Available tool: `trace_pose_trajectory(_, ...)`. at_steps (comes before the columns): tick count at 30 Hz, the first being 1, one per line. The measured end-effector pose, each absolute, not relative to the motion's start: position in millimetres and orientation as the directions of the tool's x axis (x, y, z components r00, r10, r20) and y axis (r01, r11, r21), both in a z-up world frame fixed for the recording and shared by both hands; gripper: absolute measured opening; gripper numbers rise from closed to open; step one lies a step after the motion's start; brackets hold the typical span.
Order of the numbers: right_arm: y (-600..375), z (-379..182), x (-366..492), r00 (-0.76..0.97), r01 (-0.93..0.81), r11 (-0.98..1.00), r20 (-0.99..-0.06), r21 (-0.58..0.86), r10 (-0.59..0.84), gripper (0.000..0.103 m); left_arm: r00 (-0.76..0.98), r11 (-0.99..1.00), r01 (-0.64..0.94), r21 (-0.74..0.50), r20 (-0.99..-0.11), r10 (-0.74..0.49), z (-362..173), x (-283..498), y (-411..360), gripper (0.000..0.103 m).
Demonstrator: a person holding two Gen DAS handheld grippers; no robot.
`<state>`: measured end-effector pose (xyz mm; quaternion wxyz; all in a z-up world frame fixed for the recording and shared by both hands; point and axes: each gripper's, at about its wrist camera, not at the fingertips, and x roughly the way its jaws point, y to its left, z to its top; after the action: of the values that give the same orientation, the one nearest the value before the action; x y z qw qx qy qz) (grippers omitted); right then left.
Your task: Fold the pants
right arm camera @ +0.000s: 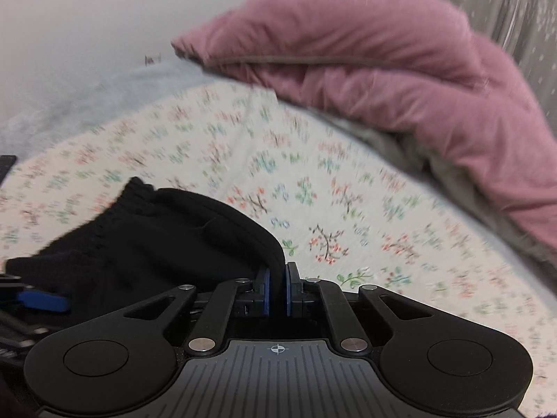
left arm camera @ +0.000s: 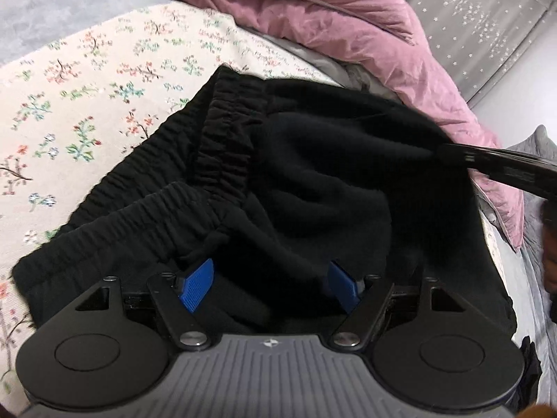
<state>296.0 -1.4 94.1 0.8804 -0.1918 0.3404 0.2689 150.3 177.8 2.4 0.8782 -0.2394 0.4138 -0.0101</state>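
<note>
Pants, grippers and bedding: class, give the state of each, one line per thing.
Pants: black, bunched, partly folded on the floral sheet.
Left gripper: open, cloth between its fingers.
Right gripper: shut on a fold of the pants.
Pink quilt: rumpled, heaped beyond the pants.
</note>
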Motion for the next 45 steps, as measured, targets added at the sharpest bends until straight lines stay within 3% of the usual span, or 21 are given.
trace_pose_trajectory(7,-3.5,123.2,186.2,0.664,-0.632,0.749,-0.638,-0.199,0.390,0.008,0.725,0.890,-0.138,-0.435,-0.656,-0.208,15.4,98.8,188.5,0.098)
trace_pose_trajectory(15,-2.5,76.4,81.7,0.635,-0.657,0.731,-0.659,-0.186,0.403,0.008,0.763,0.854,-0.058,-0.516,-0.575,-0.296,16.6,47.1,201.4,0.098)
trace_pose_trajectory(25,9.4,-16.6,61.4,0.545,-0.621,0.777,-0.771,-0.106,0.330,0.012,0.661,0.779,-0.169,-0.604,-0.656,-0.365,-10.3,52.1,200.9,0.098)
trace_pose_trajectory(30,6.3,-3.7,64.2,0.543,-0.617,0.784,-0.761,-0.074,0.356,0.021,0.643,0.778,-0.232,-0.584,-0.692,-0.328,-11.9,49.3,196.9,0.098)
trace_pose_trajectory(33,-11.8,17.3,68.4,0.545,-0.596,0.803,-0.739,-0.010,0.396,0.047,0.638,0.770,-0.249,-0.587,-0.698,-0.326,-16.2,47.3,198.8,0.097)
trace_pose_trajectory(34,-20.7,24.7,70.4,0.555,-0.577,0.817,-0.734,-0.001,0.392,0.061,0.638,0.764,-0.258,-0.592,-0.698,-0.326,-18.0,46.1,199.2,0.097)
trace_pose_trajectory(35,-28.7,29.2,69.7,0.562,-0.563,0.827,-0.731,0.004,0.386,0.066,0.640,0.755,-0.265,-0.600,-0.695,-0.327,-19.1,47.4,198.0,0.095)
trace_pose_trajectory(39,-67.4,43.3,79.7,0.602,-0.497,0.867,-0.734,-0.035,0.316,0.066,0.679,0.747,-0.280,-0.603,-0.674,-0.290,-16.7,46.6,192.4,0.087)
trace_pose_trajectory(45,-139.4,49.0,126.9,0.634,-0.284,0.956,-0.762,-0.074,0.129,0.066,0.707,0.817,-0.297,-0.495,-0.689,-0.160,-10.3,47.8,169.1,0.075)
